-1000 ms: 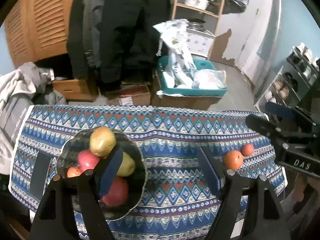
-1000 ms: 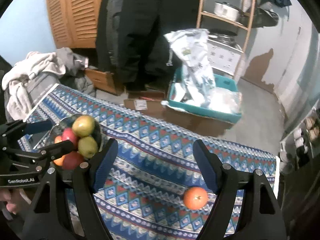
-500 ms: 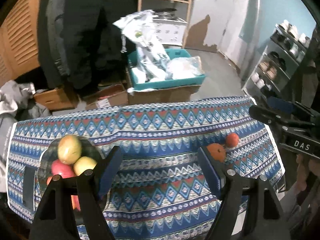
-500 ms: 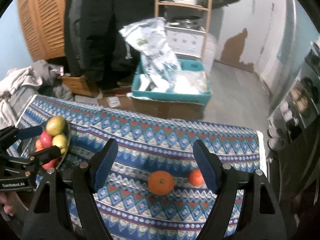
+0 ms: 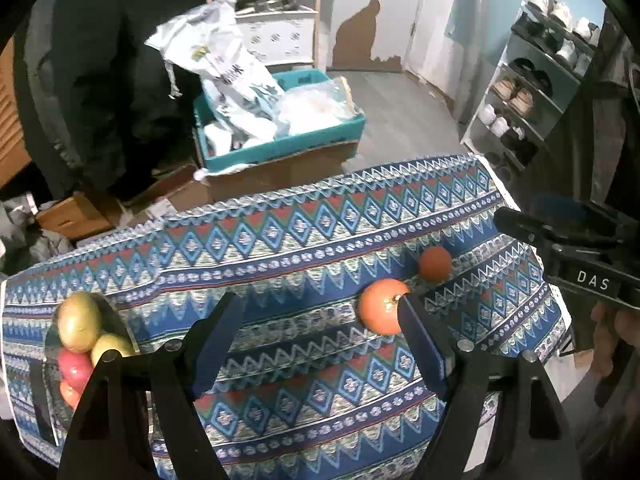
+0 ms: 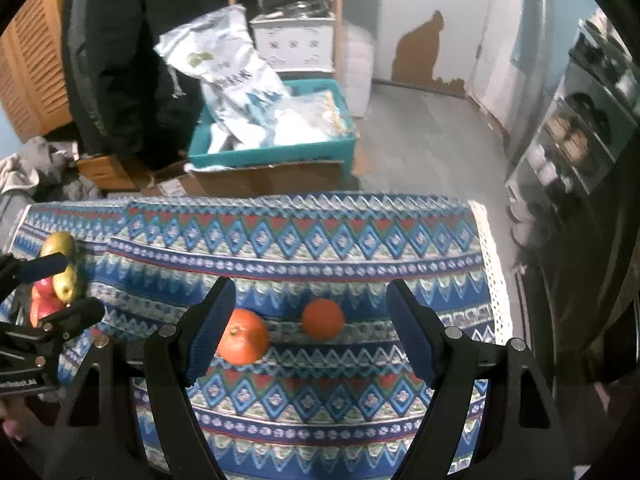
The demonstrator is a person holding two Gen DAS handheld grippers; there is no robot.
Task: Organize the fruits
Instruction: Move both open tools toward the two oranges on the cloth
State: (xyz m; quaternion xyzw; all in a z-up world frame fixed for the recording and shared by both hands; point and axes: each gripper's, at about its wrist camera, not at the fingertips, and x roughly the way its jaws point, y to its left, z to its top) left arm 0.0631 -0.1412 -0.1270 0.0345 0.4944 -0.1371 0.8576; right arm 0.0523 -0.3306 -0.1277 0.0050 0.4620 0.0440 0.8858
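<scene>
Two oranges lie on the patterned tablecloth (image 5: 280,240) toward its right end. The large orange (image 5: 378,306) is partly behind the right finger of my left gripper (image 5: 316,328), which is open and empty above the cloth. In the right wrist view the small orange (image 6: 323,319) shows between the fingers of my open right gripper (image 6: 310,296). The large orange (image 6: 244,336) sits by its left finger there. A dark bowl (image 5: 50,396) at the table's left end holds yellow-green and red apples (image 5: 78,320). The small orange (image 5: 435,263) lies just beyond the large one.
The table's far edge drops to a floor with cardboard boxes and a teal bin (image 5: 280,148) of plastic bags. A shoe rack (image 5: 532,92) stands at the right. My right gripper (image 5: 560,236) shows at the right edge of the left wrist view.
Both grippers have swung right along the table, away from the bowl and toward the two oranges, and have come lower. The bowl has slid to the left edge of both views.
</scene>
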